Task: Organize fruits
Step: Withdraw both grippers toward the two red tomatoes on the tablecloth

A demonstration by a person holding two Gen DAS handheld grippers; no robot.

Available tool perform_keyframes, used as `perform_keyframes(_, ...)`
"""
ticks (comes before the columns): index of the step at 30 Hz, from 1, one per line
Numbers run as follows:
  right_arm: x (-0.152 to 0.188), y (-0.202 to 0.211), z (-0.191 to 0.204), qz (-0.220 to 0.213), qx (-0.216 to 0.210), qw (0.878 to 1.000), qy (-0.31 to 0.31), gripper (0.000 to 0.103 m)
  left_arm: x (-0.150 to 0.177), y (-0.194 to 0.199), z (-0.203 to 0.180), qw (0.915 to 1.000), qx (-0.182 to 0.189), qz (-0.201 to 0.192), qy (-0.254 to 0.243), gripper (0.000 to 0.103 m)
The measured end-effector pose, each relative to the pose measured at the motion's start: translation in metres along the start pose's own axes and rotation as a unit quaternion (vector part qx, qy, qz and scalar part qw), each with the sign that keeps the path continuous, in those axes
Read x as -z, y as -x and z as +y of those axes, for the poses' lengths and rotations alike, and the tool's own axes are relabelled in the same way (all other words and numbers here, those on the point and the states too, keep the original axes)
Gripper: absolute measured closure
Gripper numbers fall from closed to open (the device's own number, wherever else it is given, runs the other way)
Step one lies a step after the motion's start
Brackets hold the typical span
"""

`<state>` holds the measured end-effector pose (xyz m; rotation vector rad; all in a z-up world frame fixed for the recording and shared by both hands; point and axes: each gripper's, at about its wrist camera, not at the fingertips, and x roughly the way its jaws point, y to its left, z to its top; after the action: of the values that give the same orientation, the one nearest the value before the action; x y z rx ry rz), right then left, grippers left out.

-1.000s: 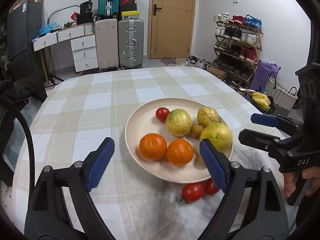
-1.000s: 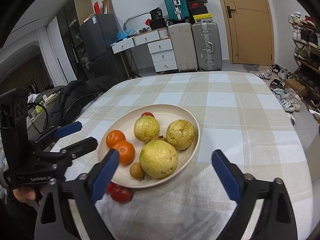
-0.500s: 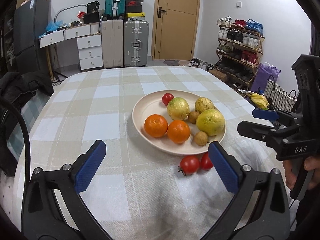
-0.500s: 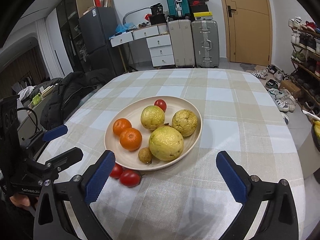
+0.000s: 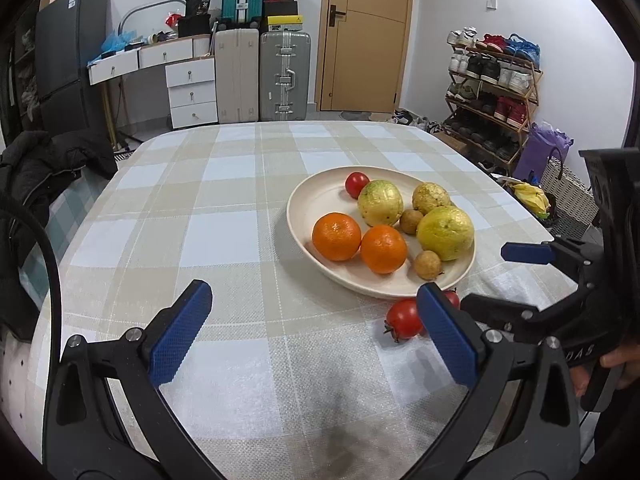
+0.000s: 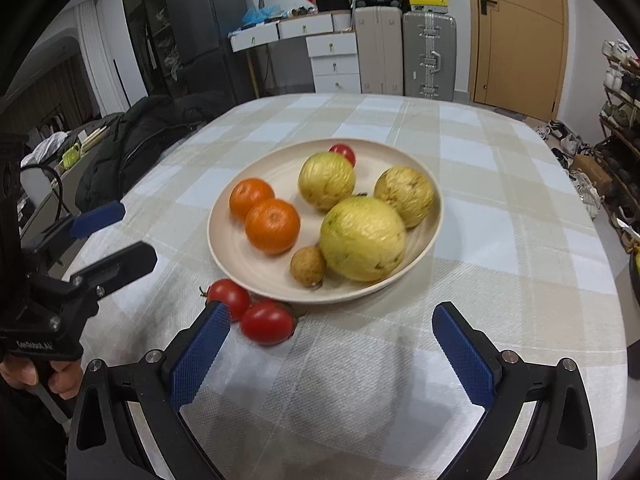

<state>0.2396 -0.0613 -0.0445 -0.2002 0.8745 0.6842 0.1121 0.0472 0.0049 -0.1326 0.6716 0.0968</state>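
A cream plate point(image 5: 320, 196) point(image 6: 276, 168) holds two oranges point(image 5: 336, 236) point(image 6: 272, 226), three yellow-green fruits point(image 5: 446, 232) point(image 6: 362, 238), two small brown fruits point(image 5: 427, 265) point(image 6: 307, 266) and a red tomato point(image 5: 357, 185) point(image 6: 343, 152). Two more tomatoes point(image 5: 402, 318) point(image 6: 266, 322) lie on the cloth just in front of the plate. My left gripper point(image 5: 314, 300) stands open over bare cloth to the left of them. My right gripper point(image 6: 331, 316) is open too, and its left finger point(image 6: 200, 352) is close beside the tomatoes, with nothing between the pads.
The round table has a checked tablecloth point(image 5: 224, 236). A black jacket point(image 5: 44, 160) lies on a seat at its left edge. A shoe rack point(image 5: 492, 92) and a basket point(image 5: 568, 196) stand to the right; suitcases point(image 5: 284, 76) and drawers are at the back.
My left gripper has drawn back and to the left of the plate, and its jaws have widened. My right gripper has dropped lower, close to the two loose tomatoes.
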Motion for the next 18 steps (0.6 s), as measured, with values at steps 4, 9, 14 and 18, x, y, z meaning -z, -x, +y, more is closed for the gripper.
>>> perform_keyframes(4, 0.004, -0.009, 0.008, 0.017, 0.003, 1.0, 0.013, 0.0, -0.001, -0.004, 0.004, 1.0, -0.003, 0.002, 0.005, 0.001)
perform_keyframes(9, 0.007, -0.018, 0.014, 0.032, 0.009, 0.999, 0.023, 0.0, 0.0, -0.008, 0.008, 0.9999, -0.006, 0.009, 0.01, 0.001)
perform_keyframes(14, 0.009, -0.024, 0.02, 0.041, 0.022, 0.999, 0.029, 0.0, 0.0, -0.01, 0.006, 0.9999, -0.006, 0.012, 0.005, 0.001)
perform_keyframes(18, 0.01, -0.027, 0.026, 0.047, 0.033, 0.998, 0.04, 0.0, 0.001, -0.011, 0.007, 0.9999, -0.007, 0.014, 0.005, 0.001)
